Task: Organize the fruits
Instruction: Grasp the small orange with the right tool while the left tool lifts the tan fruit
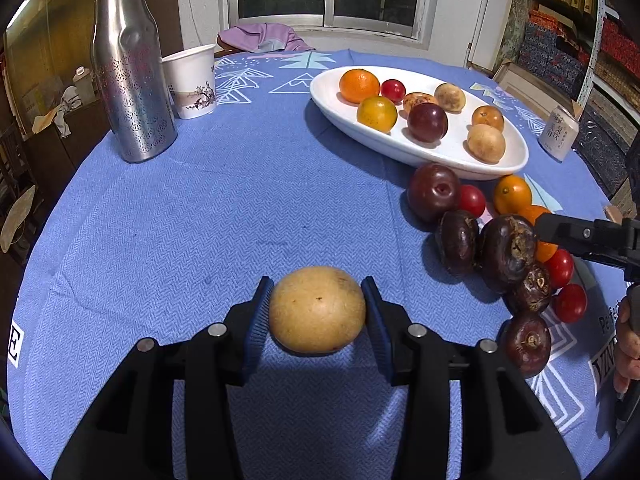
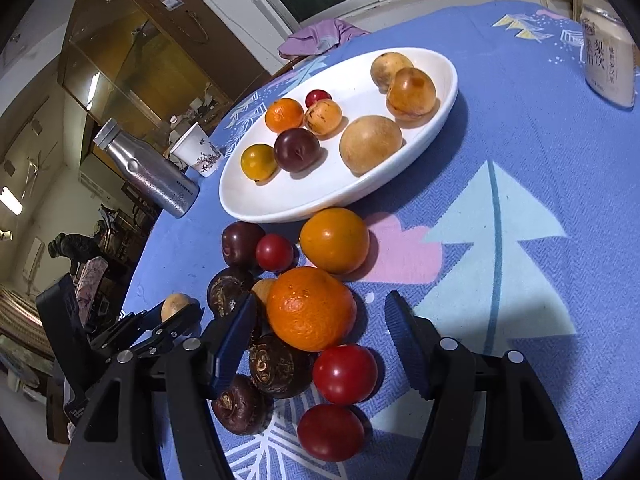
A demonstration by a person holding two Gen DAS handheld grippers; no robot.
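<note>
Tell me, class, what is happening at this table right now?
A person is sorting fruit with two handheld grippers. The left gripper is shut on a tan fruit. The right gripper is open over the loose pile, around an orange. The white plate already holds several fruits.

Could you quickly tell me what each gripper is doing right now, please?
Left gripper: shut on the tan fruit.
Right gripper: open, holding nothing, over the orange.

A blue patterned tablecloth (image 1: 240,208) bears a steel bottle (image 1: 130,68), paper cup (image 1: 192,80), white dish (image 1: 400,148), can (image 1: 558,132) and loose fruit (image 2: 334,240).
</note>
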